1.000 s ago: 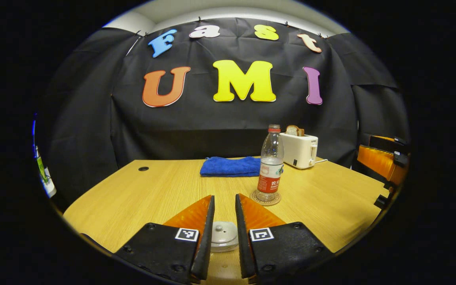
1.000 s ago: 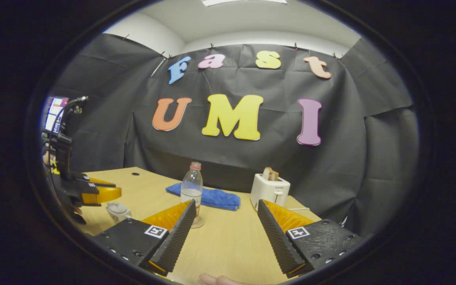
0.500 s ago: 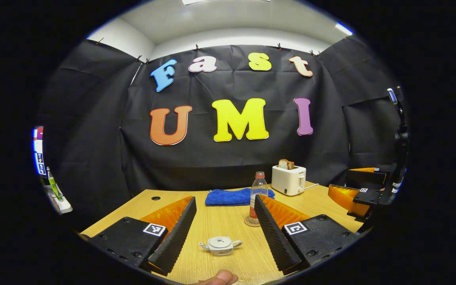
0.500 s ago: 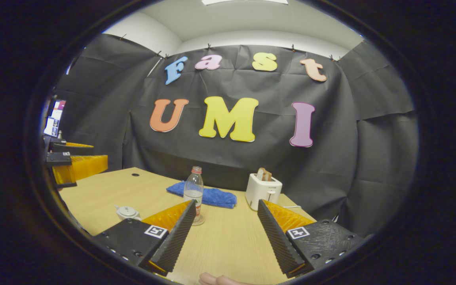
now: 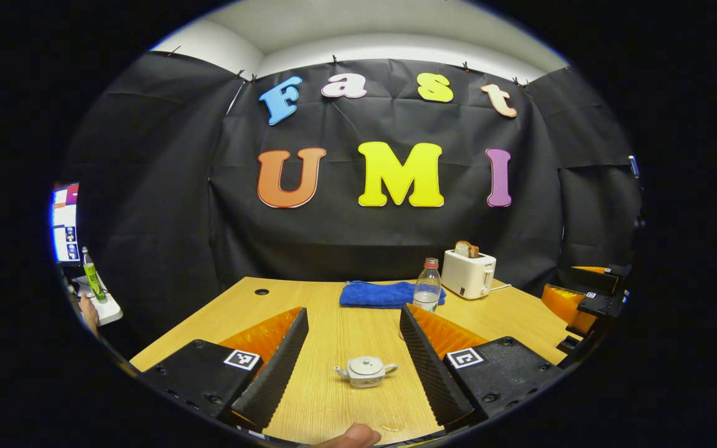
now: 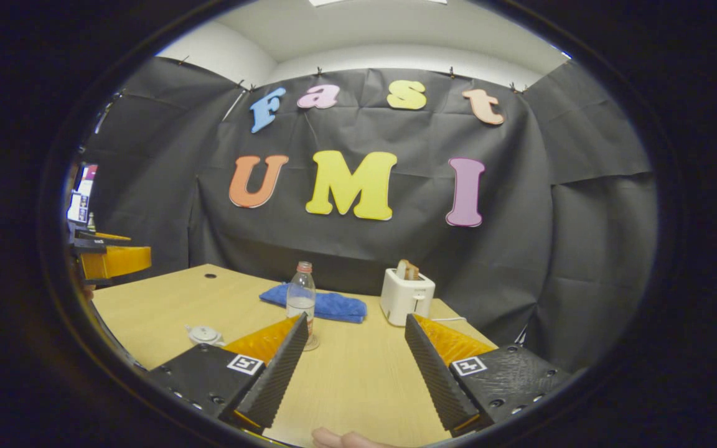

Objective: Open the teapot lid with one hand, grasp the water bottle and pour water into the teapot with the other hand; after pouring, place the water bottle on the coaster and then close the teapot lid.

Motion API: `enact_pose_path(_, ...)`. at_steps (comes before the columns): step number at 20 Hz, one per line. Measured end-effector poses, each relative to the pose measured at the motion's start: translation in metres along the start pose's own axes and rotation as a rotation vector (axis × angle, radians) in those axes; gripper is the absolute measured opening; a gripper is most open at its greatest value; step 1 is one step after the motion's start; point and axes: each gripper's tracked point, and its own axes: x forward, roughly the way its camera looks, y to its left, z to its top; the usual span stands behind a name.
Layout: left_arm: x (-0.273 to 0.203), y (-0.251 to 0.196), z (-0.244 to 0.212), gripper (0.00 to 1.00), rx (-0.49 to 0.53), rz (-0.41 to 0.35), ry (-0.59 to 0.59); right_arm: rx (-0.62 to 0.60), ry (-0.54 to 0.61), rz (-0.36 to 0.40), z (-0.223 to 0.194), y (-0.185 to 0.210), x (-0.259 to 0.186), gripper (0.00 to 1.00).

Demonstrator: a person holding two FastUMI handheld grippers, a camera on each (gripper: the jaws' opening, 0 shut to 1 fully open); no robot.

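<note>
— Since a second ago the left gripper [image 5: 352, 348] has lifted off the teapot [image 5: 365, 371], whose lid is on (it sits on the table [image 5: 333, 323], between the spread fingers, untouched).

— And the right gripper [image 6: 353, 358]?

— Wide apart too, holding nothing. Beyond the teapot the water bottle [image 6: 300, 303] stands upright on its coaster [image 6: 312, 344], with a blue cloth [image 5: 383, 294] and toaster [image 5: 469, 274] behind.

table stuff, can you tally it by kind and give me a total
teapot: 1
bottle: 1
coaster: 1, under the bottle
towel: 1
toaster: 1, bread in its slot
total: 5 on the table
</note>
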Motion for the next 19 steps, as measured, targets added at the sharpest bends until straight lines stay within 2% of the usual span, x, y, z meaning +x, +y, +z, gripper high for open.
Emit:
enact_pose_path(7, 0.004, -0.005, 0.000, 0.93, 0.023, 0.012, -0.011, 0.009, 0.030, -0.019, -0.009, -0.008, 0.010, 0.94)
enact_pose_path(10, 0.007, 0.002, -0.008, 0.93, 0.021, 0.046, 0.016, 0.014, 0.031, -0.025, -0.010, -0.009, 0.012, 0.94)
enact_pose_path(19, 0.013, 0.000, -0.019, 0.93, 0.048, 0.054, 0.055, 0.039, 0.064, -0.055, -0.019, -0.020, 0.019, 0.96)
